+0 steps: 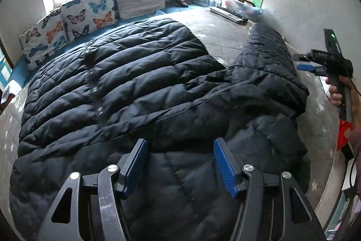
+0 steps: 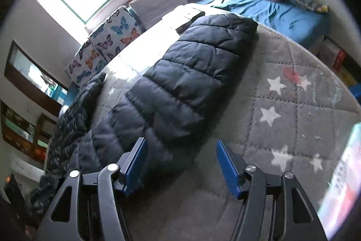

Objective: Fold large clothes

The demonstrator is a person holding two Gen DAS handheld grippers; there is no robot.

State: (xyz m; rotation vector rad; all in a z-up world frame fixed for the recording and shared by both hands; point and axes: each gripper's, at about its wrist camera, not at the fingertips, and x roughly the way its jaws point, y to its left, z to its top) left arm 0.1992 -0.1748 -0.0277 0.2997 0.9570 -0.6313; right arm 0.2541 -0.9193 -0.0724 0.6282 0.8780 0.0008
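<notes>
Black quilted puffer coat [image 1: 140, 83] lies spread on grey star-patterned mat [image 2: 282, 110]; left gripper [image 1: 180, 164] and right gripper [image 2: 181, 164] both gape wide, holding nothing.

The down jacket [image 1: 140, 83] is dark quilted cloth with a light sheen, puffed between its stitched seams. The bed cover [image 2: 282, 110] is grey quilted cloth, matt, with printed white stars. The left claw [image 1: 180, 166] has matt black plastic arms, shiny metal screws and blue ribbed pads [image 1: 225, 168]; the right claw [image 2: 180, 166] looks the same. The butterfly cushions [image 1: 90, 12] are printed woven cloth.
</notes>
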